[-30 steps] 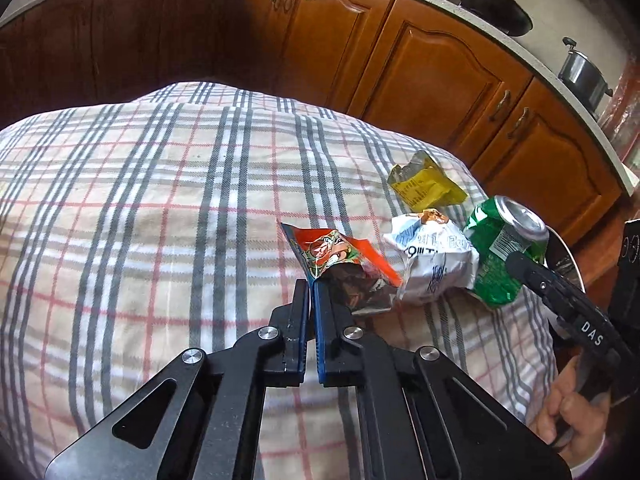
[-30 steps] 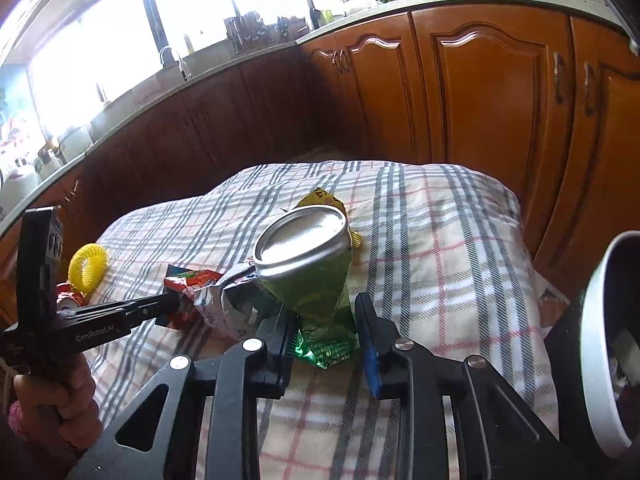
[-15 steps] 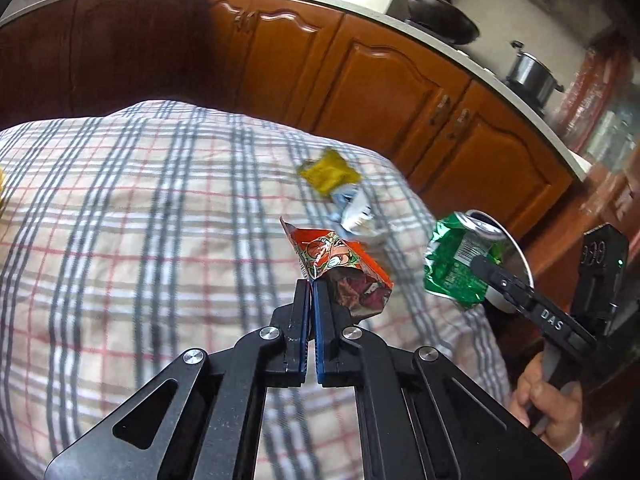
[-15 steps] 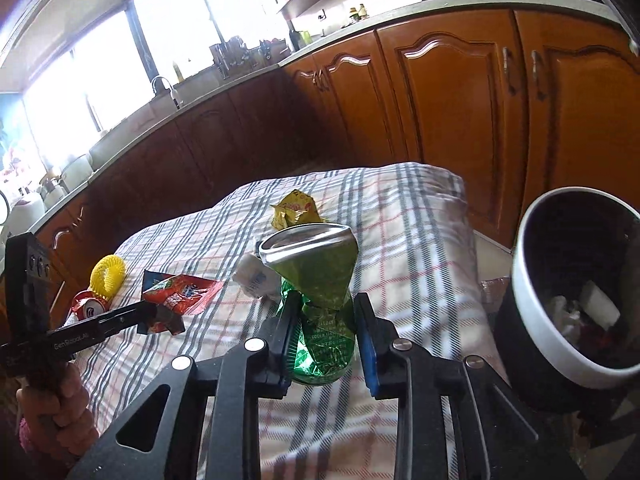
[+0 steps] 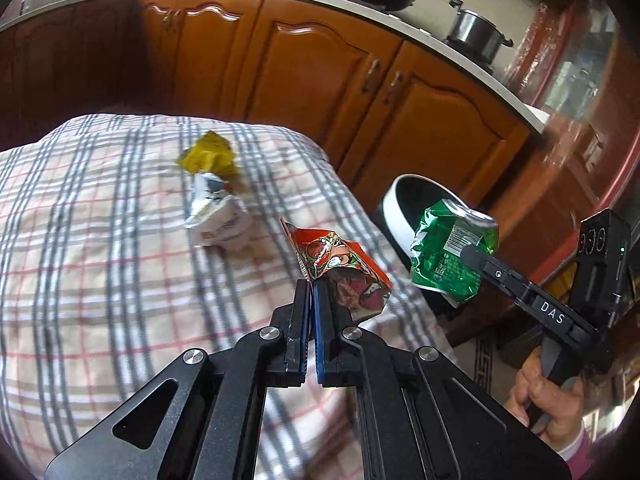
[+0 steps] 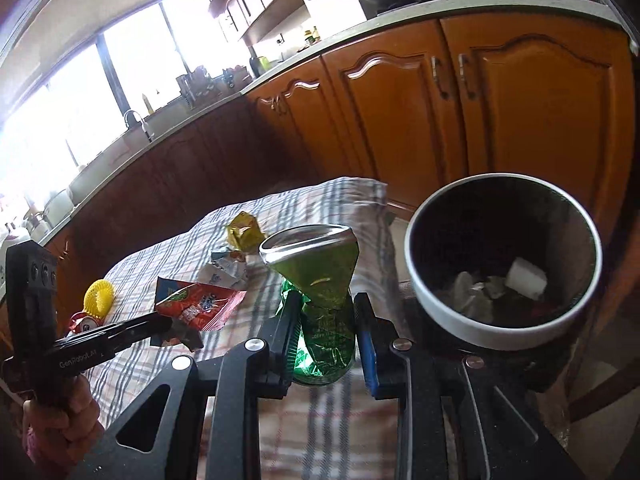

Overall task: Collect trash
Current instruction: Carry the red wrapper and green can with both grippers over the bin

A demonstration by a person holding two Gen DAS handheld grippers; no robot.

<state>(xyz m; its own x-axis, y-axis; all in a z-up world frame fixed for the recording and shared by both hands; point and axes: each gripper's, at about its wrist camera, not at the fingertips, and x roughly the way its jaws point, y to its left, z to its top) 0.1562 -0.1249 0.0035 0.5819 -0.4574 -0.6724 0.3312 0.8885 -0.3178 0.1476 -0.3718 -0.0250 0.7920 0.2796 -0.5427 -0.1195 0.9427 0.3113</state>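
My left gripper (image 5: 311, 286) is shut on a red-orange snack wrapper (image 5: 340, 266) and holds it above the plaid tablecloth (image 5: 100, 260), near the table's right edge. My right gripper (image 6: 325, 300) is shut on a crushed green can (image 6: 320, 292), held in the air just left of the white-rimmed trash bin (image 6: 500, 330). The can (image 5: 452, 256) and the bin (image 5: 396, 208) also show in the left wrist view. The wrapper (image 6: 196, 308) shows in the right wrist view. The bin holds some trash.
A yellow wrapper (image 5: 208, 156) and a white crumpled packet (image 5: 216, 216) lie on the tablecloth. A yellow ball-like item (image 6: 99, 293) and a red can (image 6: 82, 322) sit at the table's far left. Wooden cabinets (image 5: 320, 80) stand behind.
Both grippers have lifted off the table and moved right toward the bin, carrying the wrapper and the can. The bin has come into view.
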